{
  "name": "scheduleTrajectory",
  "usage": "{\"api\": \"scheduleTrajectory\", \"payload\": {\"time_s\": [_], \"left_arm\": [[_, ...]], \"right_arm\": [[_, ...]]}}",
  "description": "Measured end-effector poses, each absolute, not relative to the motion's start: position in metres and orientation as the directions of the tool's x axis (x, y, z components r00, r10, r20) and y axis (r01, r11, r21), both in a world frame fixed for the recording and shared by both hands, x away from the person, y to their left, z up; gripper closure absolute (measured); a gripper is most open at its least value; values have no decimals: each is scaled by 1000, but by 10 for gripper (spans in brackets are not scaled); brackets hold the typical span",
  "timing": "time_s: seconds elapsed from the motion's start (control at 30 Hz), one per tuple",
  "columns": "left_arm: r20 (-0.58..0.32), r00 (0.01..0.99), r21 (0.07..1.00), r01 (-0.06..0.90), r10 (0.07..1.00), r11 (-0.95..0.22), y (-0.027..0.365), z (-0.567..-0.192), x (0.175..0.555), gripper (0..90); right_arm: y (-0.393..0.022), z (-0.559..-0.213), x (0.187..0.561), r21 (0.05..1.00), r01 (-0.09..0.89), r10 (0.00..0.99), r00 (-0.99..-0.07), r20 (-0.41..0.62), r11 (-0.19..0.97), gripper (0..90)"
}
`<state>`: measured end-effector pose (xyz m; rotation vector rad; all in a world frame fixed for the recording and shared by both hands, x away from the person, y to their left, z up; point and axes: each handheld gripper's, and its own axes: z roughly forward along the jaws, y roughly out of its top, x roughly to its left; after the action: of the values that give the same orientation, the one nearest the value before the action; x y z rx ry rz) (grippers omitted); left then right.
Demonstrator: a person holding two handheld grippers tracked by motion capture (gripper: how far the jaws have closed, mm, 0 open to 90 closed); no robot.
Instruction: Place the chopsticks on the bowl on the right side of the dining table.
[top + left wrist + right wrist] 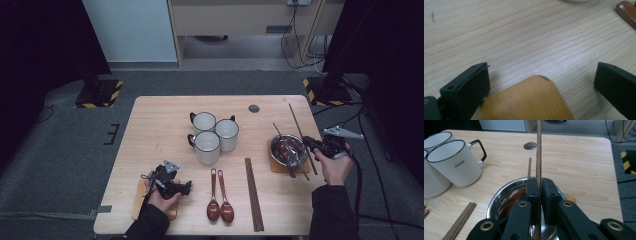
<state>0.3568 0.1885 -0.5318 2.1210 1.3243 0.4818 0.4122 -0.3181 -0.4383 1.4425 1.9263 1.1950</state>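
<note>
The right hand-held gripper is clamped on a chopstick above the metal bowl; the left hand-held gripper sits wide open over a wooden coaster on the tabletop.

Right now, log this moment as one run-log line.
right gripper: shut on chopstick, over steel bowl | left gripper: open, astride bamboo coaster corner | second chopstick: in the bowl

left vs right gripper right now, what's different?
The left gripper has its jaws wide open, nothing between them; the right gripper is shut on a chopstick. The left gripper rests low over a wooden coaster at the table's near edge; the right gripper sits over the metal bowl. Both are hand-held with black jaws.
</note>
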Motion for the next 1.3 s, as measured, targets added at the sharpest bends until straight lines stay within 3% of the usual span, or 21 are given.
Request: {"api": "scheduleTrajectory", "payload": {"time_s": [1.3], "left_arm": [[-3,440,647,686,898,-334,188,-532,357,0]], "right_arm": [[-309,-482,430,732,670,930,-336,150,124,852]]}}
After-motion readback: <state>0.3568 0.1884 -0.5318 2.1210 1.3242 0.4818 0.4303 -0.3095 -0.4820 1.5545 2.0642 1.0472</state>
